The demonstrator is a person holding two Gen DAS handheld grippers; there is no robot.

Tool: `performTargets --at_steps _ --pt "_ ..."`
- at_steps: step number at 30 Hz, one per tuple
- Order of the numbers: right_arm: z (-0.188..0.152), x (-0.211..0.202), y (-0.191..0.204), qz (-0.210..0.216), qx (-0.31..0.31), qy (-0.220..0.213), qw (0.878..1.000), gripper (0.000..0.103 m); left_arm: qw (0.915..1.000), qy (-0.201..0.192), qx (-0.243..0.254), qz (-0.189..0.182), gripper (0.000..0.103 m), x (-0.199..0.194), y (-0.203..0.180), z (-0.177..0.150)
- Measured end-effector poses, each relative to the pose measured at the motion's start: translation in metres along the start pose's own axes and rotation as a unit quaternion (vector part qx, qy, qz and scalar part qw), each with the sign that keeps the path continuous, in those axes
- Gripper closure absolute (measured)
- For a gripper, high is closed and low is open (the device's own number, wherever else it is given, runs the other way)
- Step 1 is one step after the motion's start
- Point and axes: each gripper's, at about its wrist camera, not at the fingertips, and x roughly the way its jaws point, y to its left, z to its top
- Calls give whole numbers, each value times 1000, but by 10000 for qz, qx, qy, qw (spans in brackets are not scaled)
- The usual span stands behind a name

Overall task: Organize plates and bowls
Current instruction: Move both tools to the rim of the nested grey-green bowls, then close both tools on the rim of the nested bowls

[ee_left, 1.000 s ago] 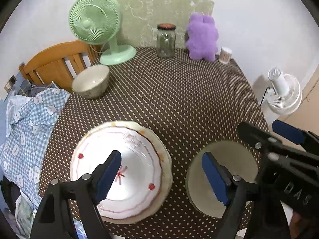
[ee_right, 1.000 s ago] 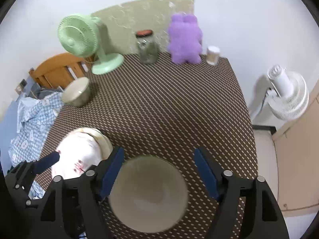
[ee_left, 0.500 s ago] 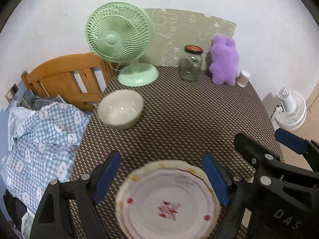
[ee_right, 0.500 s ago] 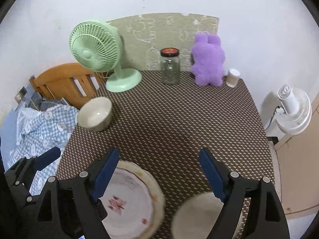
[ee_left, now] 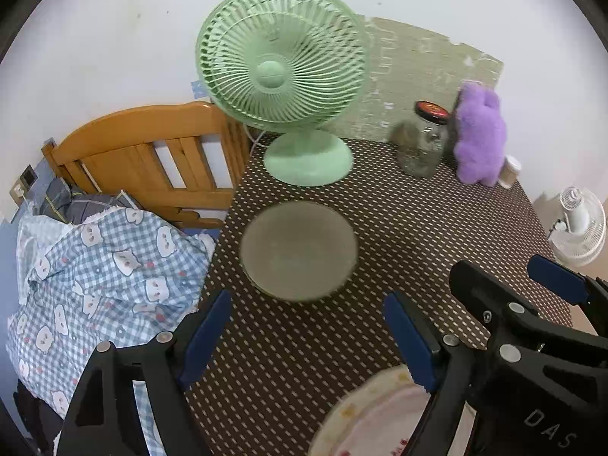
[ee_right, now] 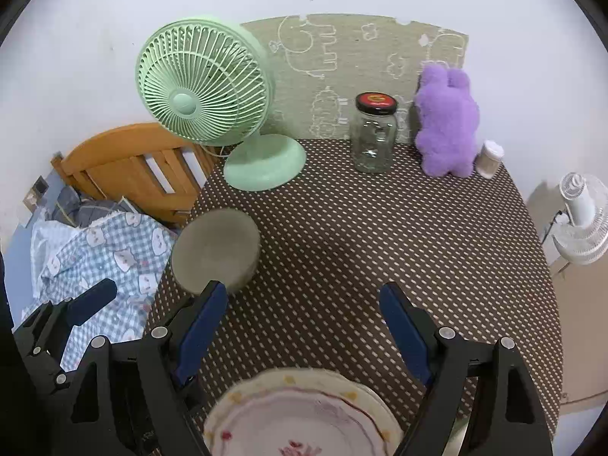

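Grey-beige bowl (ee_left: 299, 249) sits upright on the brown dotted surface (ee_left: 418, 235), near its left edge, just in front of the green desk fan (ee_left: 283, 76) base; blurred in both views. In the right wrist view the bowl (ee_right: 215, 249) lies ahead-left of the fan-side finger. Stacked plates (ee_right: 302, 414), cream rim under a white plate with red trim, lie on the surface well nearer the cameras than the fan, apart from the bowl; in the left wrist view only their edge (ee_left: 364, 414) shows at bottom right.

Left hand-held gripper (ee_left: 307, 338) spread wide, blue pads empty, hovering over the surface just short of the bowl. Right hand-held gripper (ee_right: 300, 330) also spread wide, nothing between the pads, above the far rim of the plates.

Right of the fan, along the wall: glass jar with red-black lid (ee_right: 373, 137), purple plush toy (ee_right: 447, 123), small white-capped container (ee_right: 490, 159). Left of the fan: wooden headboard (ee_left: 148, 144) and blue checked blanket (ee_left: 102, 281). White floor fan (ee_right: 581, 224) stands off the surface, far right of the fan.
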Motion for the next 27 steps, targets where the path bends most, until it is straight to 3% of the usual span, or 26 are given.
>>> performTargets --at_steps 8,16,21,25,27 --pt "23 49 30 -149 -135 50 9998 18 9999 27 80 145 20 41 30 21" --pt "40 101 50 -219 -178 182 9994 18 9999 126 13 67 25 82 51 33" --pt "36 126 56 -275 -213 324 9989 20 9995 292 -21 -103 40 110 57 31" --pt "34 144 58 -279 -165 448 9985 33 9990 417 -58 -150 48 125 60 29" --pt "33 152 56 -293 -113 517 9982 41 9988 455 -89 -143 59 132 61 28"
